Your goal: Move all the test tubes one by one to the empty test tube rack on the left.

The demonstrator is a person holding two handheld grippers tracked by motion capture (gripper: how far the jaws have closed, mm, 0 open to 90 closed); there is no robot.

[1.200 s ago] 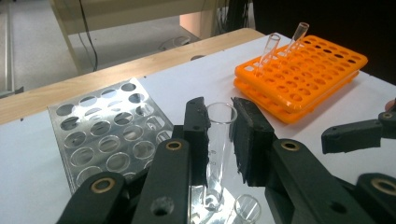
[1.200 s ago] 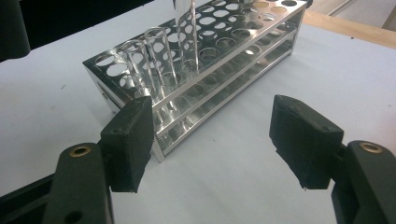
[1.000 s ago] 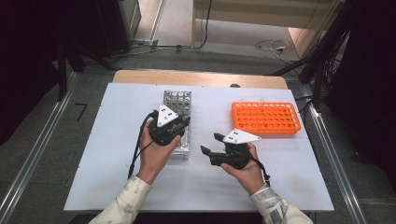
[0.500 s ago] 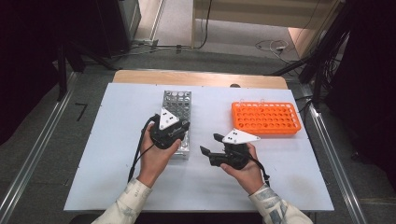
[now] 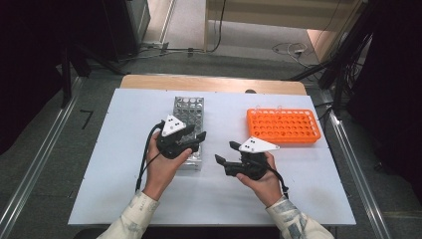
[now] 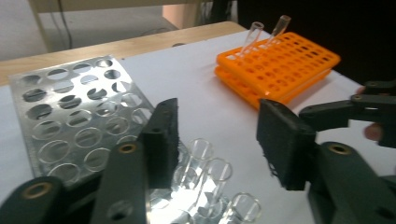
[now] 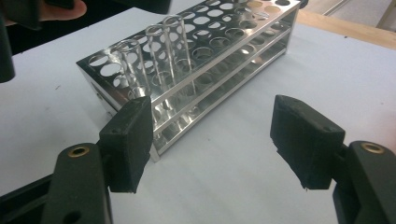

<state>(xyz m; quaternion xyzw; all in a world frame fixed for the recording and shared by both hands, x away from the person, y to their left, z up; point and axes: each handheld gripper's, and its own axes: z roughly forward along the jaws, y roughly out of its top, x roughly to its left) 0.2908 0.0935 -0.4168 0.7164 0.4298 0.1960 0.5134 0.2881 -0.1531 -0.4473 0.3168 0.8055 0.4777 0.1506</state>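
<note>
Left gripper (image 6: 217,140) hangs spread above clear glass tubes (image 6: 210,175) standing at the near end of a metal rack (image 5: 188,130) – thin, slippery, breakable, best pinched just below the rim. Right gripper (image 7: 212,140) – also spread, empty – points at the rack.

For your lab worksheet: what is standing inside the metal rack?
The metal rack holds clear glass tubes at one end; other holes look empty. An exact count is unclear.

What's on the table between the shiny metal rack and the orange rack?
Nothing: in the high view the stretch of white table between the metal test tube rack and the orange test tube rack is bare.
</note>
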